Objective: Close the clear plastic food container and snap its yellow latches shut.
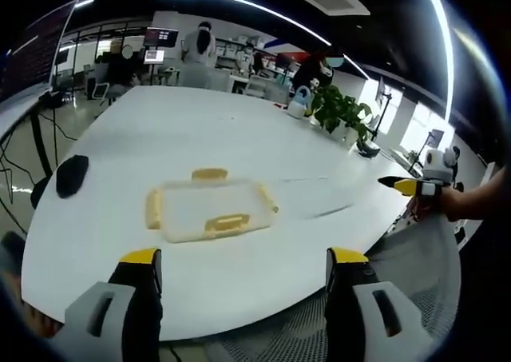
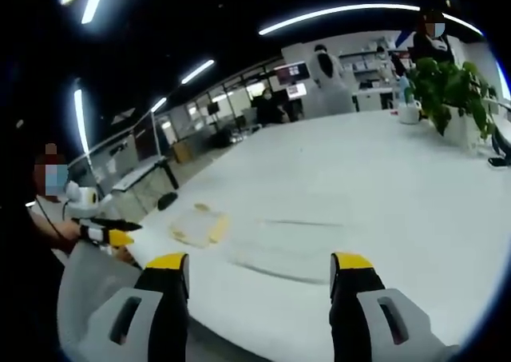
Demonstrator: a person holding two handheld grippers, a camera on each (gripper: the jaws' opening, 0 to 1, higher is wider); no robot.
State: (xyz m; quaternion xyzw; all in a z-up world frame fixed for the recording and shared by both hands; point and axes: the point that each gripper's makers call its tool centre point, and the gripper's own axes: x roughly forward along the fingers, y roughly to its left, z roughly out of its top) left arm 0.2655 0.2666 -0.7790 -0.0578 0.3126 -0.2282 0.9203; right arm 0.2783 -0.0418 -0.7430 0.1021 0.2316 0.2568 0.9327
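Left gripper (image 1: 243, 270) wide open, empty; right gripper (image 2: 259, 276) likewise; container (image 1: 209, 208) on white table (image 1: 239, 130), apart.

A large white oval table (image 1: 239, 138) fills an open office lit by long curved ceiling light strips (image 1: 247, 6), a leafy green potted plant (image 1: 339, 110) at its far edge.

My right gripper (image 2: 259, 278) hangs over the near edge of the white table (image 2: 375, 186), jaws spread and empty. The clear container (image 2: 197, 225) with yellow latches lies well ahead to the left. My left gripper (image 2: 108, 236) shows beyond it.
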